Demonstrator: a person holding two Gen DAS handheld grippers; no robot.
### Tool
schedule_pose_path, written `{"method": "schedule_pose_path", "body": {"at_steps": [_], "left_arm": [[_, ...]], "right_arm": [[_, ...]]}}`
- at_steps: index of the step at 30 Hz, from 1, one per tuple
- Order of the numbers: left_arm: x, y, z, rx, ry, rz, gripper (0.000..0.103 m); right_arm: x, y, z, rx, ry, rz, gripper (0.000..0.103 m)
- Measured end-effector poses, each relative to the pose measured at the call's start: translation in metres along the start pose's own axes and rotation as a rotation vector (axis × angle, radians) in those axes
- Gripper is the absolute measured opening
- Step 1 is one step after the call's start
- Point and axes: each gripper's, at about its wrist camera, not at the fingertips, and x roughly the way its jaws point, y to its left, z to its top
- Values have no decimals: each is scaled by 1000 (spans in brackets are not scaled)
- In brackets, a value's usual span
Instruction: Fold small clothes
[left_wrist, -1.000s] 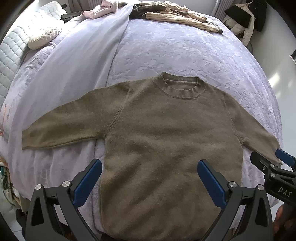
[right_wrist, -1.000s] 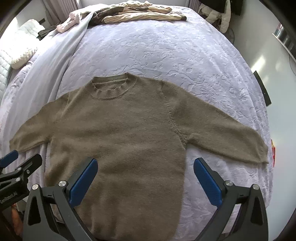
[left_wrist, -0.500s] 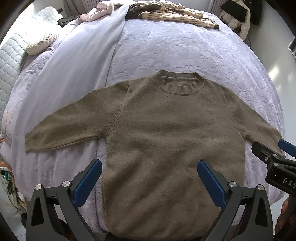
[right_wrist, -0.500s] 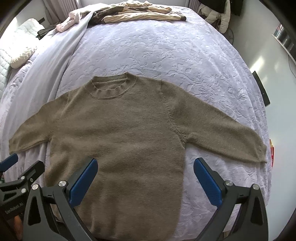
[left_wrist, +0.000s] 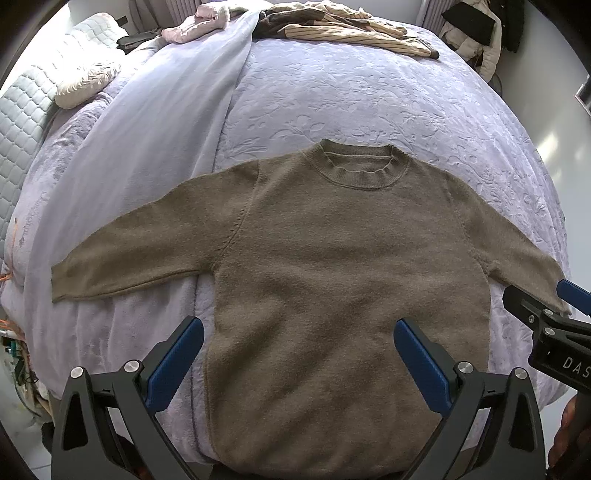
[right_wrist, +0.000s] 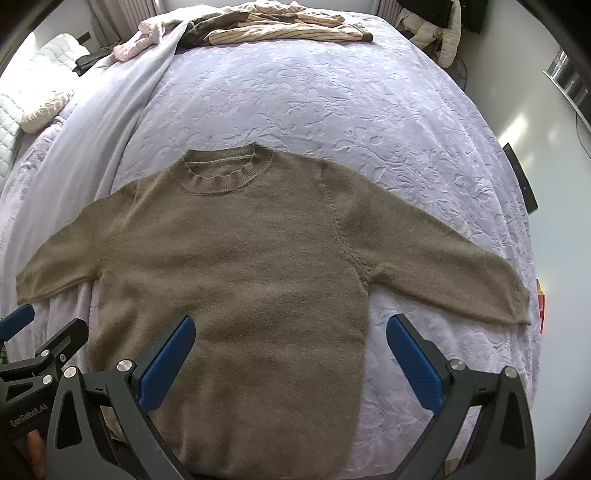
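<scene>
An olive-brown knit sweater (left_wrist: 332, 266) (right_wrist: 236, 273) lies flat and face up on the lilac bedspread, neck away from me, both sleeves spread outward. My left gripper (left_wrist: 299, 350) hovers open above the sweater's lower left part, nothing between its blue pads. My right gripper (right_wrist: 291, 350) hangs open over the lower right edge of the body, also holding nothing. Each view catches the other gripper at its side edge: the right one (left_wrist: 554, 314), the left one (right_wrist: 33, 343). The hem runs under the grippers' frames.
The lilac embossed bedspread (left_wrist: 369, 96) covers the bed, with a pale blue blanket (left_wrist: 147, 147) along the left. Striped and pink clothes (right_wrist: 266, 29) are heaped at the far end. A cream cushion (left_wrist: 85, 85) lies far left. A jacket (left_wrist: 476, 33) hangs at the far right.
Both grippers have drawn back and risen slightly, so the sweater sits a little farther off in the left wrist view. Both stay open; the sweater has not moved.
</scene>
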Motion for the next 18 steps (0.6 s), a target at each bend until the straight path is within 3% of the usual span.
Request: {"method": "schedule_pose_path", "body": {"at_steps": [18], "left_arm": [[-1, 1, -1, -1, -2, 2, 103]], "right_arm": [[0, 2, -1, 0, 0, -2, 103]]}}
